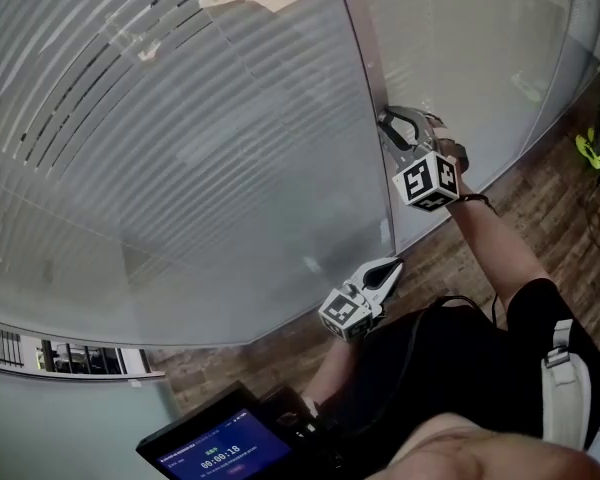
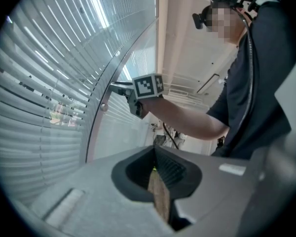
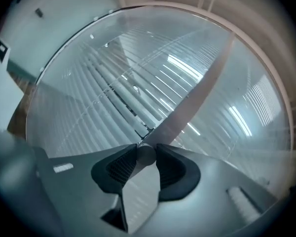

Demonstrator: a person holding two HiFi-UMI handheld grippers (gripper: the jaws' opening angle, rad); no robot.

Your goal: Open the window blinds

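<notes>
Horizontal window blinds [image 1: 180, 148] hang behind curved glass, their slats mostly turned flat, with a few gaps at the upper left. A pale vertical frame post [image 1: 365, 58] divides the panes. My right gripper [image 1: 387, 120] points level at this post and is shut on a small round knob [image 3: 146, 153] that sits between its two dark pads. The left gripper view shows that gripper [image 2: 114, 86] reaching the post from the side. My left gripper [image 1: 388, 268] hangs lower, close to the glass, shut and holding nothing; only a thin strip of floor shows between its pads [image 2: 172, 174].
A second small round fitting [image 2: 104, 106] sits on the post below the right gripper. Brown wooden floor [image 1: 540, 208] runs along the foot of the glass. A dark device with a lit screen [image 1: 220, 450] is at the bottom, and a green object [image 1: 590, 150] lies far right.
</notes>
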